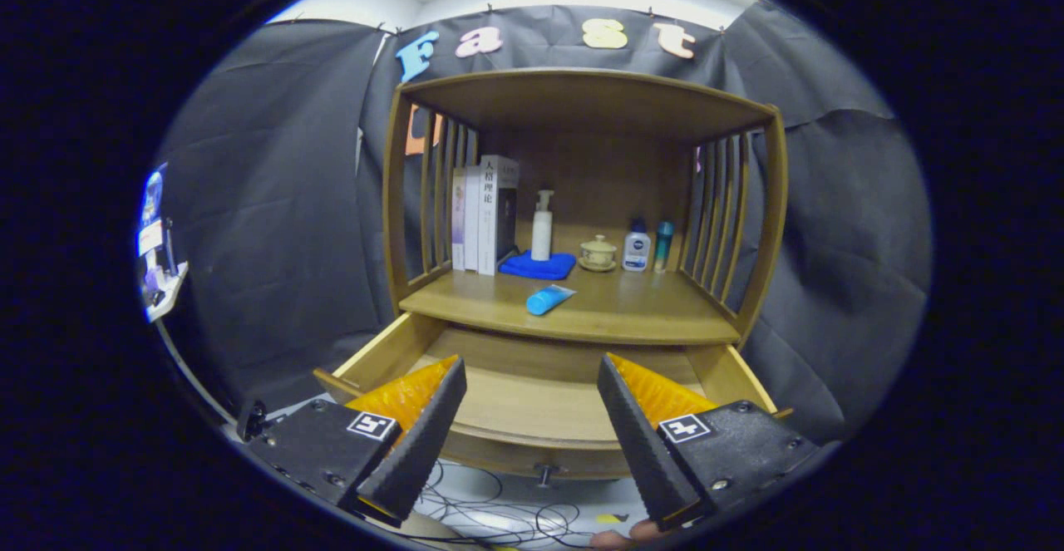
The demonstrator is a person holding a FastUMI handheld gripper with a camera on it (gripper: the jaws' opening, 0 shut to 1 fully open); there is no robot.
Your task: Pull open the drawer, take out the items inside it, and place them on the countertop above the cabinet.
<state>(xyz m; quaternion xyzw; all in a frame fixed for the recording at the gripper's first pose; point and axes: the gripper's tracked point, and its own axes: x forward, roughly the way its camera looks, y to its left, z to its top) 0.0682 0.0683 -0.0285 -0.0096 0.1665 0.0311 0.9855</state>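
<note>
My tongs (pixel 532 385) are spread wide, nothing between the two fingers, both hanging over the pulled-out drawer (pixel 532 405). The drawer sticks well out from under the bench (pixel 632 318), its wooden floor showing bare between my fingertips, and its little knob (pixel 544 474) pokes out of the front panel just below them. The left finger (pixel 420 426) sits over the drawer's left side, the right finger (pixel 636 426) over its right side.

Up on the bench, a blue tube (pixel 549 298) lies on its side near the front edge, a bit left of the middle, white-tipped end pointing toward the back right. Behind it, toward the back, a folded blue cloth (pixel 538 266) lies flat with a white pump bottle (pixel 542 225) standing at its back edge. A row of books (pixel 486 214) stands upright against the slatted left side. To the right of the cloth sits a small lidded cup on a saucer (pixel 598 253), then a white bottle with a blue cap (pixel 636 246), then a slim teal bottle (pixel 662 245) near the right-hand slats.

Below the drawer front, cables (pixel 490 518) tangle on the floor, and a fingertip (pixel 644 530) of my hand peeks in under the right finger.
</note>
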